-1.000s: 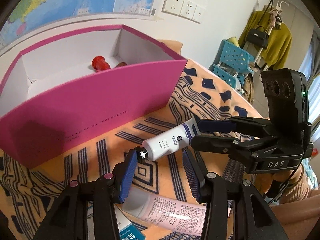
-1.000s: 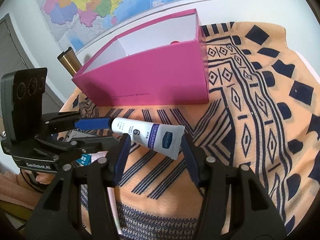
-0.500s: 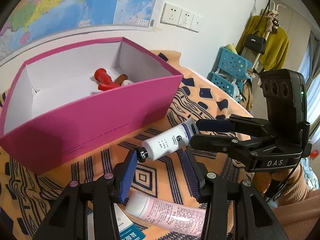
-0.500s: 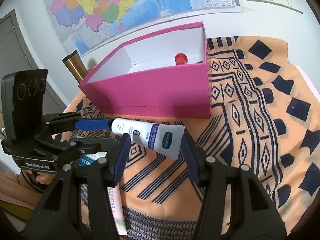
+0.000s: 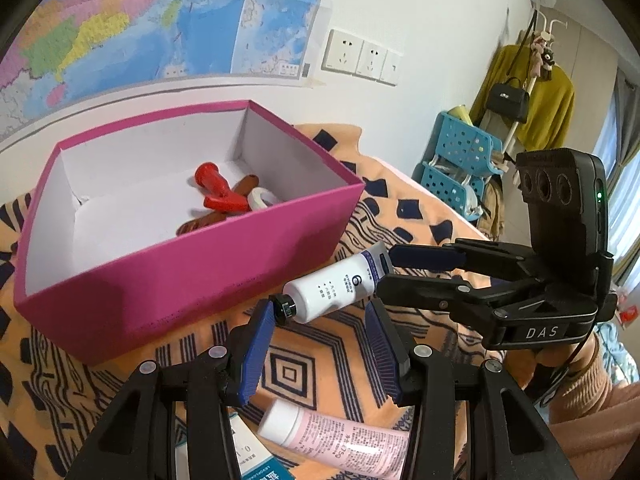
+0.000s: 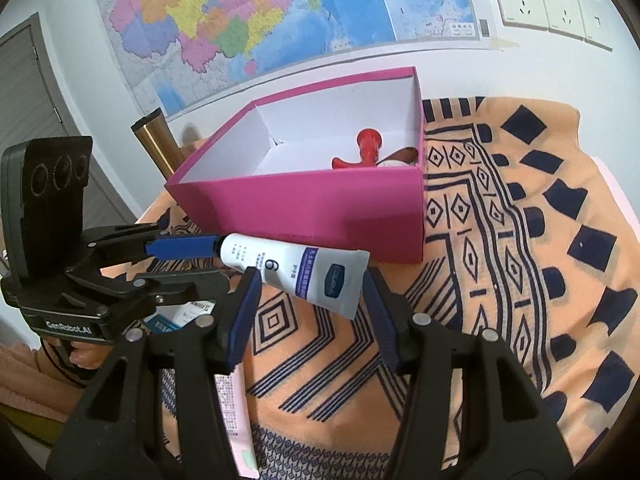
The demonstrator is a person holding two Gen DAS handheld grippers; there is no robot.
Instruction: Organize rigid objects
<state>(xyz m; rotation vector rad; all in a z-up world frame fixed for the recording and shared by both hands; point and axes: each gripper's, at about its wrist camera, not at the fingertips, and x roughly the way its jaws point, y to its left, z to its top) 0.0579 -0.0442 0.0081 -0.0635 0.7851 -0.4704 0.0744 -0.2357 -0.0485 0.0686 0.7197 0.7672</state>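
Observation:
A white tube with a blue band (image 5: pixel 334 290) (image 6: pixel 296 270) hangs in the air in front of the pink box (image 5: pixel 192 276) (image 6: pixel 320 216). My right gripper (image 6: pixel 308 304) is shut on the tube's flat crimped end. My left gripper (image 5: pixel 320 340) is open, with the tube's black cap touching its left pad (image 5: pixel 256 344). The box holds a red piece (image 5: pixel 218 192) (image 6: pixel 366 148), a brown piece and a white ring.
A pink tube (image 5: pixel 336 438) and a teal and white carton (image 5: pixel 256 464) lie on the orange patterned cloth (image 6: pixel 500 280) under my left gripper. A brass cylinder (image 6: pixel 156 144) stands left of the box. A blue rack (image 5: pixel 456 160) stands beyond the table's edge.
Both grippers have risen together with the white tube, so more of the box's inside shows. The tube stays held by the right gripper; the left stays open.

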